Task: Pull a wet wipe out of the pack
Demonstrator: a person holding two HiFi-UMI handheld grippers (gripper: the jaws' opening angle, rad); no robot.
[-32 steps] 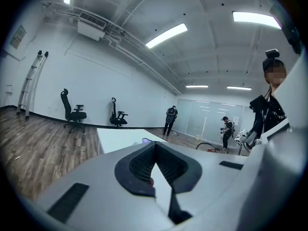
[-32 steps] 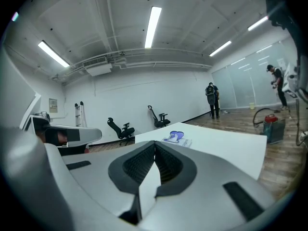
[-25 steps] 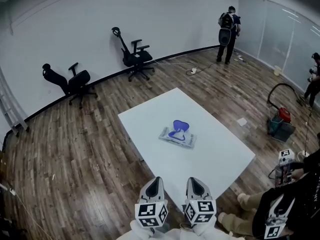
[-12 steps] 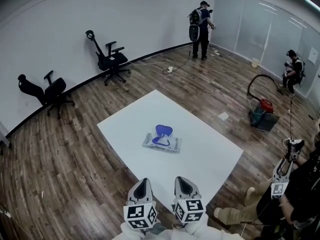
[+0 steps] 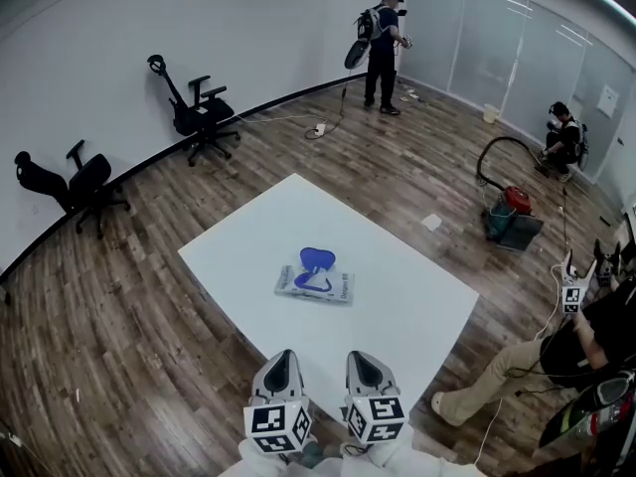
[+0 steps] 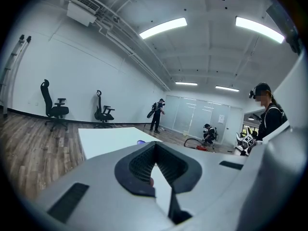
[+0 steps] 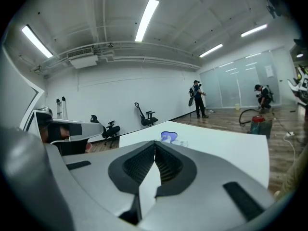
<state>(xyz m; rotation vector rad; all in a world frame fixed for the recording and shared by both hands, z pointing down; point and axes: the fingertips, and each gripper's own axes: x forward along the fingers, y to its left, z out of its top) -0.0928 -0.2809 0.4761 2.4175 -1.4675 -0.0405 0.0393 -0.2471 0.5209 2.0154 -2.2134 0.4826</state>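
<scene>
A flat wet wipe pack (image 5: pixel 315 283) lies near the middle of the white table (image 5: pixel 417 296), its blue lid (image 5: pixel 317 259) flipped up. The right gripper view shows the pack (image 7: pixel 169 137) far ahead; the left gripper view shows only a sliver of its blue lid (image 6: pixel 140 142). My left gripper (image 5: pixel 281 359) and right gripper (image 5: pixel 360 358) hang side by side at the table's near corner, well short of the pack. Both are shut with nothing between the jaws, which meet at their tips (image 6: pixel 155 145) (image 7: pixel 155 143).
Two office chairs (image 5: pixel 194 115) (image 5: pixel 70 185) stand by the far wall. A person (image 5: pixel 380 36) stands at the back, another crouches by the glass wall (image 5: pixel 562 135). A red vacuum (image 5: pixel 513 207) sits on the wood floor. A seated person (image 5: pixel 556 351) holds grippers right of the table.
The head view has swung, so the table and pack sit further left in the frame. Both grippers stay shut at the bottom edge. The people at the back have shifted.
</scene>
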